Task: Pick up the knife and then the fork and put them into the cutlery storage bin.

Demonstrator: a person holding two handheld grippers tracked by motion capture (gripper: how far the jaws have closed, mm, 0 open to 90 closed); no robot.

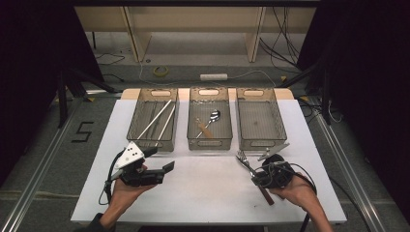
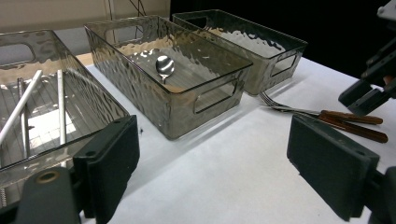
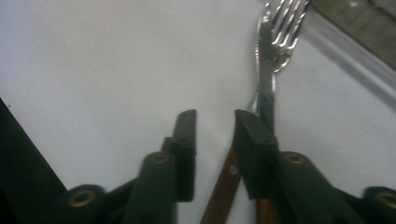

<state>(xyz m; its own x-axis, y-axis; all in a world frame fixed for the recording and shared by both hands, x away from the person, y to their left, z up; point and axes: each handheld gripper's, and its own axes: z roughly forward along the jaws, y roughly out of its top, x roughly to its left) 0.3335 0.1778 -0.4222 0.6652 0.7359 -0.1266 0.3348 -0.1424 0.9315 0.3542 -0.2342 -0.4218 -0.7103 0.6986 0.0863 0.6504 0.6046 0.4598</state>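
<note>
A fork (image 1: 243,161) and a knife, both with brown wooden handles, lie side by side on the white table (image 1: 203,188) at the front right. My right gripper (image 1: 257,177) sits over their handles. In the right gripper view its jaws (image 3: 215,123) stand a little apart, open, with one wooden handle (image 3: 223,184) running under the gap; the fork (image 3: 285,28) and the knife blade (image 3: 265,79) stretch ahead. My left gripper (image 1: 159,160) hovers at the front left, wide open (image 2: 212,163) and holding nothing. It faces the cutlery handles (image 2: 350,117).
Three clear bins stand in a row at the back. The left bin (image 1: 133,126) holds long thin sticks (image 1: 157,118), the middle bin (image 1: 209,144) a spoon (image 1: 214,116) and a wooden-handled piece, and nothing shows in the right bin (image 1: 261,144). Cables lie on the floor beyond.
</note>
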